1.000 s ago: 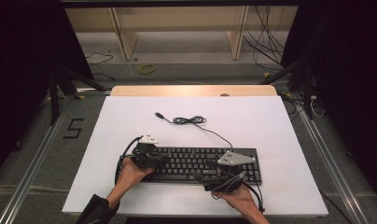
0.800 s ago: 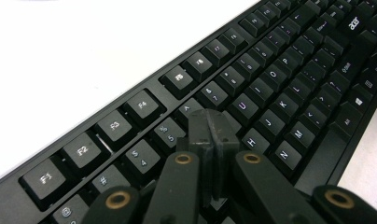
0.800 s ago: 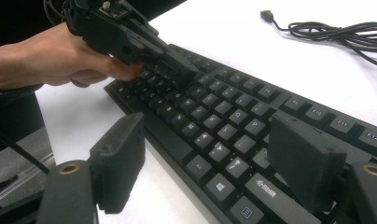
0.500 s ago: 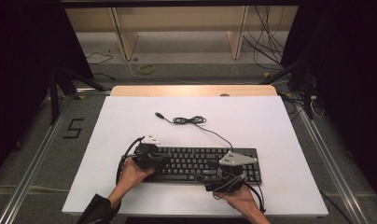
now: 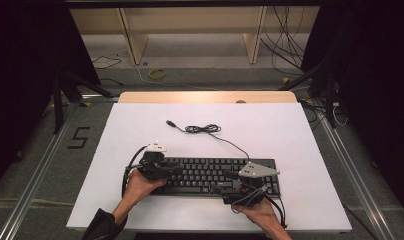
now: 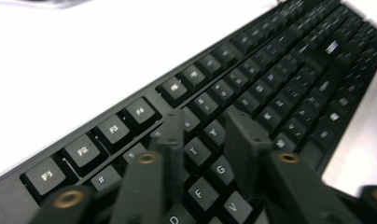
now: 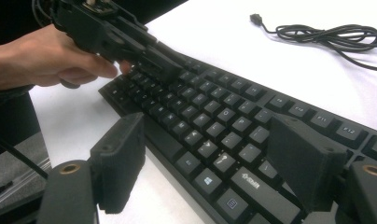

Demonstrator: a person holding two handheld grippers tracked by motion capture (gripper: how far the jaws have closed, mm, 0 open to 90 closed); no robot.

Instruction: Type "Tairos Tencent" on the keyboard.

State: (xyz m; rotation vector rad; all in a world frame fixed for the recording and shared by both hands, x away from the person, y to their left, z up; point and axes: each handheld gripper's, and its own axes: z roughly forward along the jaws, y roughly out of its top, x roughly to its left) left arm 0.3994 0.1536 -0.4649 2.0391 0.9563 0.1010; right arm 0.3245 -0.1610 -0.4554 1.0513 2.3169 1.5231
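A black keyboard (image 5: 210, 175) lies across the near part of the white table (image 5: 270, 125), its cable (image 5: 202, 129) coiled behind it. My left gripper (image 5: 177, 171) is low over the keyboard's left end. In the left gripper view (image 6: 207, 126) its jaws have just been opening and stand a little apart above the T and G keys, with nothing gripped. My right gripper (image 5: 221, 182) is at the keyboard's front right. In the right gripper view (image 7: 207, 135) its jaws are wide open, one off the front edge and one over the keys (image 7: 214, 121). That view also shows the left gripper (image 7: 163, 70) farther off.
The cable's USB plug (image 5: 170, 122) lies loose on the table behind the keyboard. A wooden strip (image 5: 205, 96) runs along the table's far edge, and shelving (image 5: 190, 30) stands beyond it. Metal rails (image 5: 35, 180) flank the table on both sides.
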